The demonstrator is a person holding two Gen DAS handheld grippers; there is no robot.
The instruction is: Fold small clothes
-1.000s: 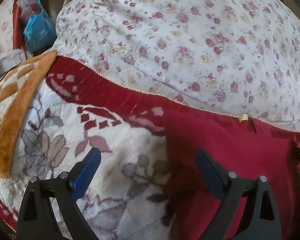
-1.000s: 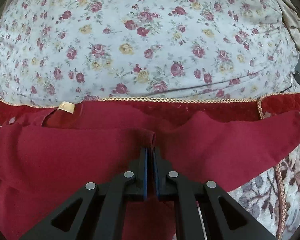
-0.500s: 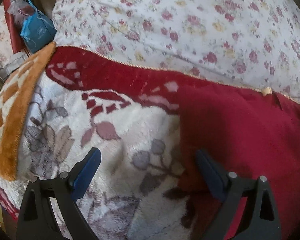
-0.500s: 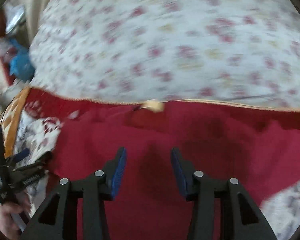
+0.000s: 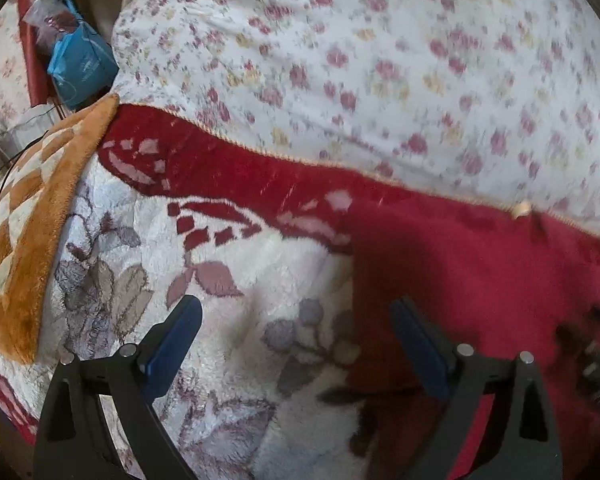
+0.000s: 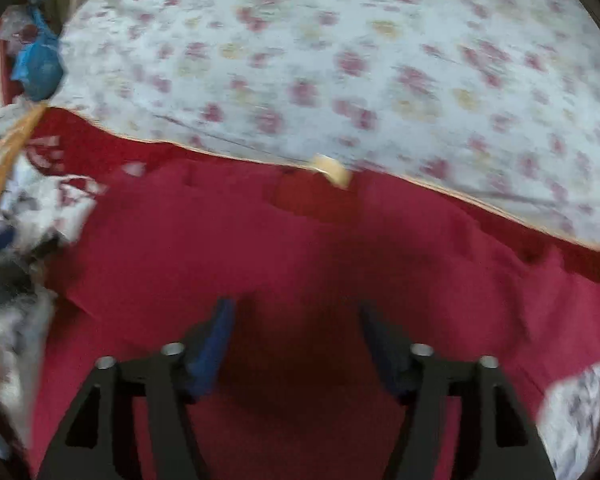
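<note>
A dark red garment (image 6: 300, 240) with a small beige neck label (image 6: 332, 168) lies spread on a plush flowered blanket (image 5: 228, 280). My right gripper (image 6: 296, 320) hovers over the garment's middle, its jaws opening, with nothing pinched between the blue pads. In the left wrist view the garment (image 5: 480, 272) fills the right side, its left edge running down between my fingers. My left gripper (image 5: 296, 320) stands wide open over that edge, left pad above the blanket, right pad above the red cloth. The view from the right wrist is blurred.
A white quilt with red and yellow flowers (image 5: 380, 60) bulges behind the garment. An orange and cream checked blanket (image 5: 24, 220) lies at the left. Blue and clear bags (image 5: 80, 60) sit in the far left corner. The left gripper shows dimly at the left edge (image 6: 4, 264).
My right gripper let go of the pinched fold of red cloth, opened, and swung left over the garment. The left gripper stayed open and nearly still.
</note>
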